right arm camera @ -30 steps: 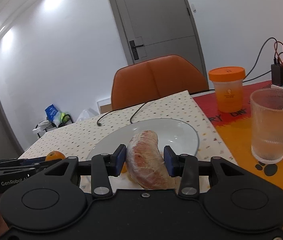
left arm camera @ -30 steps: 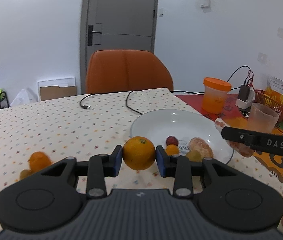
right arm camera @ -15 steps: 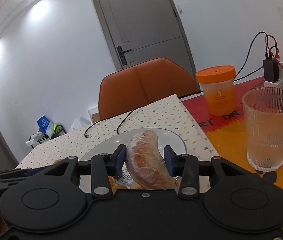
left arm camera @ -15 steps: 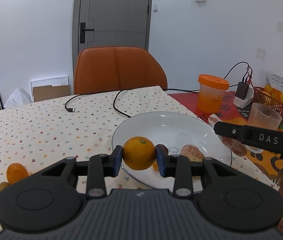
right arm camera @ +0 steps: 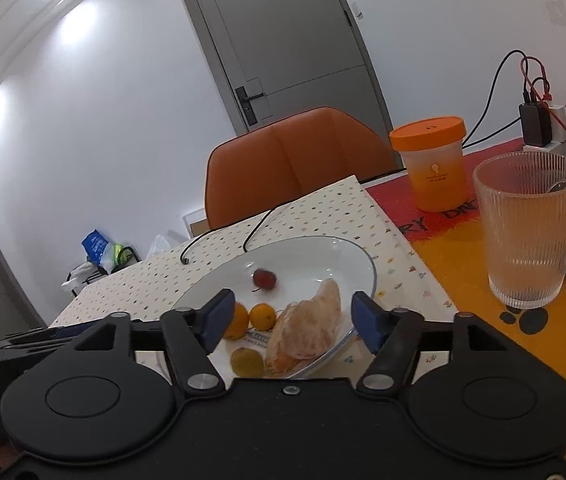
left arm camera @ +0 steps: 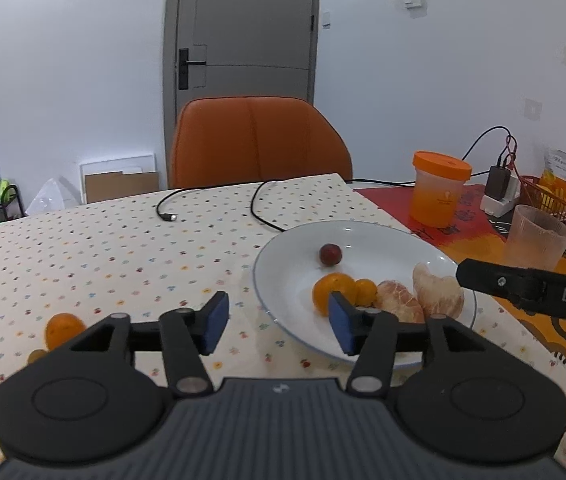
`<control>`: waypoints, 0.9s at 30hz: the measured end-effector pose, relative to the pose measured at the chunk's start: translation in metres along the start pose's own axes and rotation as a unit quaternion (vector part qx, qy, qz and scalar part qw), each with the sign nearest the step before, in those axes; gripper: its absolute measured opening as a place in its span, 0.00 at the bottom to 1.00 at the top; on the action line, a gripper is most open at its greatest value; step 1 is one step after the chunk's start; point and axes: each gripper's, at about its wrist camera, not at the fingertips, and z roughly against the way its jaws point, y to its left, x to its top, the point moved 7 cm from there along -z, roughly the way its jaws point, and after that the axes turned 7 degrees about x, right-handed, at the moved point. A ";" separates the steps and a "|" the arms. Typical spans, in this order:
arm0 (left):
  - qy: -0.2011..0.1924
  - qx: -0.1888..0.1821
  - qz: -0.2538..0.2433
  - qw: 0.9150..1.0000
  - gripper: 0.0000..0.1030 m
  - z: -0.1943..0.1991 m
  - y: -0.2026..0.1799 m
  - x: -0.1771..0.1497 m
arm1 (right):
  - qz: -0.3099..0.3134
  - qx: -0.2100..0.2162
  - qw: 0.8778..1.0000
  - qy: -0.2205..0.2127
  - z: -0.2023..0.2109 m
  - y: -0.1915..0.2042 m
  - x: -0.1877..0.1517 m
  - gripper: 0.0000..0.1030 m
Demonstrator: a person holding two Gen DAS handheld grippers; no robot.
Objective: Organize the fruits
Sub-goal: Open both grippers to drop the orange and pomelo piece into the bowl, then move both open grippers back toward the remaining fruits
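My left gripper (left arm camera: pixel 279 328) hangs over the near left rim of the white plate (left arm camera: pixel 261 280); its jaws are opening with nothing between them. The orange (left arm camera: pixel 329 292) lies on the plate just behind its right pad. A small orange (left arm camera: pixel 365 291), peeled citrus pieces (left arm camera: pixel 397 306) and a dark red fruit (left arm camera: pixel 330 255) share the plate. My right gripper (right arm camera: pixel 291 322) is also opening; the wrapped peeled segment (right arm camera: pixel 311 330) rests on the plate (right arm camera: pixel 363 264) between its pads, untouched. Another orange (left arm camera: pixel 63 329) sits on the tablecloth at the left.
A ribbed glass (right arm camera: pixel 529 232) and an orange-lidded container (right arm camera: pixel 431 164) stand to the right of the plate on the orange mat. A black cable (left arm camera: pixel 259 208) lies on the dotted tablecloth behind it. An orange chair (left arm camera: pixel 259 140) stands at the far edge.
Both grippers have opened. The left one let go of the orange and the right one let go of the wrapped segment; both fruits now lie on the plate.
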 end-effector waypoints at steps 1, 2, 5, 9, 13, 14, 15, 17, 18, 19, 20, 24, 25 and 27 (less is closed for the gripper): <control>-0.001 0.004 0.001 1.000 0.57 0.002 0.003 -0.001 | 0.001 0.002 1.000 0.000 0.001 0.002 0.000 0.68; -0.002 0.008 0.003 1.000 0.58 0.004 0.006 -0.002 | 0.003 0.003 1.000 0.000 0.002 0.004 -0.001 0.70; 0.001 0.019 0.011 1.000 0.59 0.009 0.015 -0.005 | 0.007 0.010 1.000 0.003 0.003 0.012 -0.004 0.73; 0.001 0.038 0.021 0.999 0.61 0.017 0.030 -0.007 | 0.011 0.024 1.000 0.011 0.002 0.024 -0.008 0.76; -0.002 0.052 0.030 0.998 0.65 0.027 0.044 -0.009 | 0.019 0.038 0.999 0.014 0.003 0.036 -0.011 0.79; -0.003 0.054 0.033 0.998 0.65 0.029 0.047 -0.009 | 0.020 0.041 0.999 0.015 0.003 0.039 -0.011 0.79; -0.004 0.055 0.035 0.998 0.66 0.030 0.050 -0.009 | 0.023 0.043 0.999 0.017 0.002 0.042 -0.011 0.79; -0.005 0.057 0.041 0.998 0.66 0.034 0.056 -0.010 | 0.028 0.044 0.998 0.019 0.002 0.047 -0.011 0.79; -0.005 0.057 0.043 0.997 0.66 0.035 0.059 -0.010 | 0.029 0.044 0.998 0.020 0.002 0.049 -0.011 0.79; -0.004 0.058 0.045 0.997 0.67 0.036 0.061 -0.011 | 0.030 0.045 0.998 0.021 0.001 0.051 -0.012 0.80; -0.004 0.058 0.047 0.997 0.67 0.037 0.063 -0.011 | 0.031 0.044 0.998 0.022 0.001 0.053 -0.012 0.81; -0.008 0.060 0.057 0.997 0.72 0.042 0.073 -0.012 | 0.039 0.045 0.998 0.028 0.000 0.062 -0.014 0.83; -0.008 0.060 0.060 0.996 0.74 0.044 0.075 -0.012 | 0.041 0.047 0.998 0.029 -0.001 0.064 -0.014 0.85; -0.005 0.061 0.065 0.996 0.78 0.046 0.080 -0.015 | 0.044 0.050 0.997 0.031 -0.001 0.069 -0.016 0.88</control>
